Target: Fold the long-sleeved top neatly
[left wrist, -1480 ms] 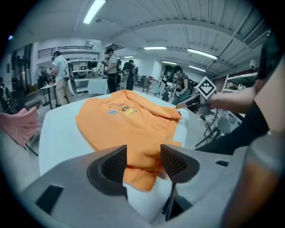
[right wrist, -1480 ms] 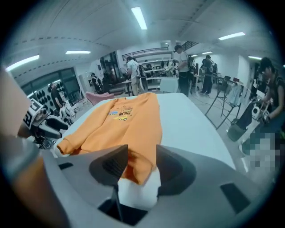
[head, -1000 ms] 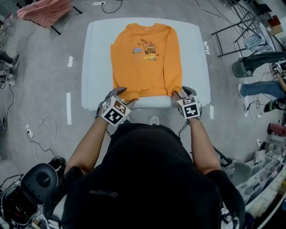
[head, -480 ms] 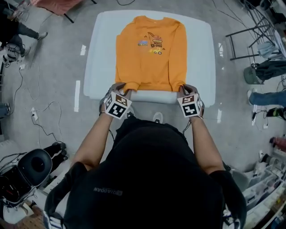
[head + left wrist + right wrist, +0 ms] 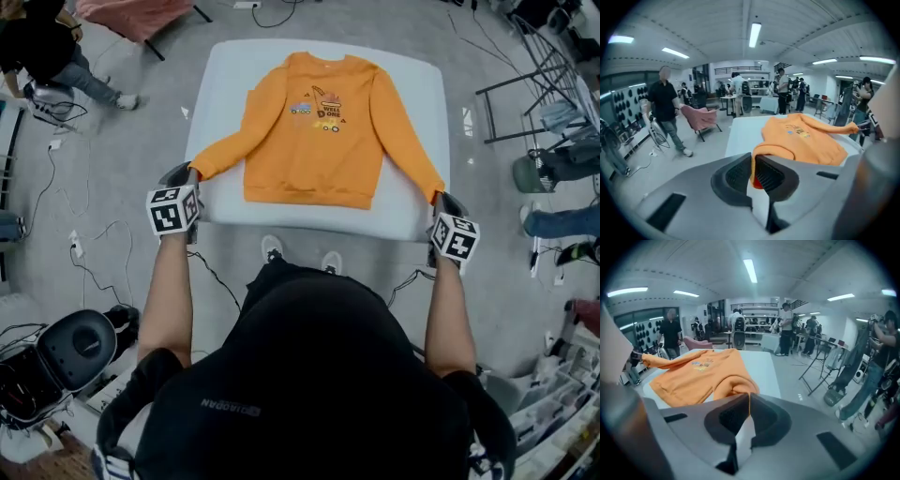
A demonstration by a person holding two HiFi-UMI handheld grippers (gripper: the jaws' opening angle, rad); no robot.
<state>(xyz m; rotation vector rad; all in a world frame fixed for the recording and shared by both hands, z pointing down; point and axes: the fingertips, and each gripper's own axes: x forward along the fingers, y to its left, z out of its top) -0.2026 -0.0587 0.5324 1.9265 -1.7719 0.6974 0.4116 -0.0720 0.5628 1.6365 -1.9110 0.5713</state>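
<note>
Top: orange top [image 5: 323, 131] flat on the white table [image 5: 225, 75], sleeves out.
My left gripper [image 5: 190, 174]: jaws just closed, pinching one cuff.
My right gripper [image 5: 439, 199]: jaws just closed, pinching the other cuff.
Writing: chest words too small to read.

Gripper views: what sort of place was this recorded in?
Probably a large open lab or workshop, not a home: strip ceiling lights, other people standing about, cables trailing over the floor round the white table.

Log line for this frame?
left gripper: just closed on sleeve cuff | right gripper: just closed on other cuff | sweatshirt: sleeves spread
</note>
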